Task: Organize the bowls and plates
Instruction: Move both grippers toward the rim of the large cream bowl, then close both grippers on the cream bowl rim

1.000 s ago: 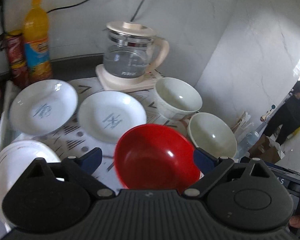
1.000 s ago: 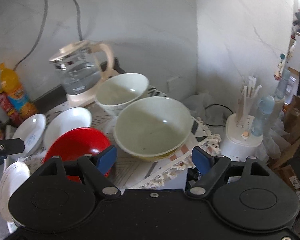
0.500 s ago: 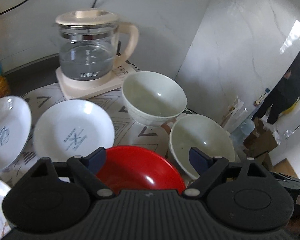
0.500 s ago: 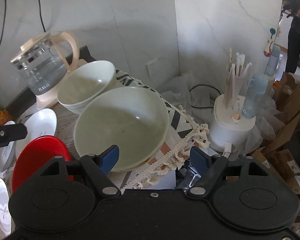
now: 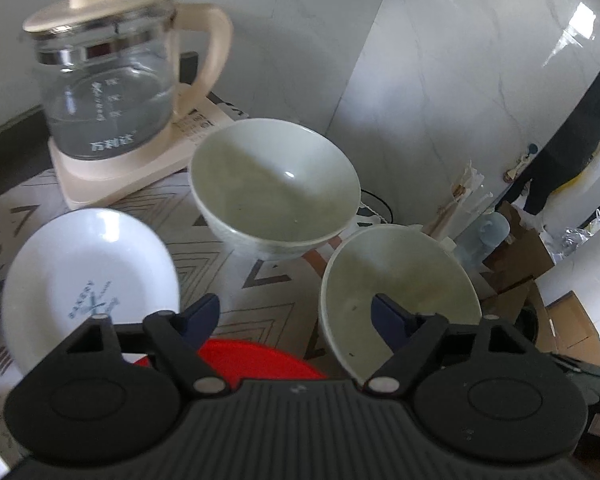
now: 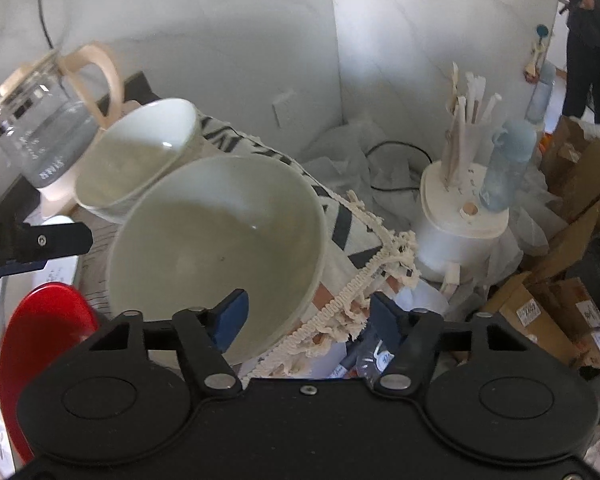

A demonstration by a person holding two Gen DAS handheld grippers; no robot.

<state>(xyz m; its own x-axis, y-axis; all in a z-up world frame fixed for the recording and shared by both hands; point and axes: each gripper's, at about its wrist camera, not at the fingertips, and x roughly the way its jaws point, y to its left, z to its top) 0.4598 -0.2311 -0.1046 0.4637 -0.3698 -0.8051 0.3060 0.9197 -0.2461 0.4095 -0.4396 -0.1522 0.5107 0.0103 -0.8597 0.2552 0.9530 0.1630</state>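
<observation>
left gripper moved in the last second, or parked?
Yes. The left gripper has pushed forward and right: the kettle grew and slid left, the red bowl dropped under the jaws, and the pale bowls came closer. Jaws open, empty.

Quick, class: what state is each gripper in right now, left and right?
Left gripper: open, holding nothing, above the red bowl.
Right gripper: open, holding nothing; its fingers straddle the near pale bowl's rim.
</observation>
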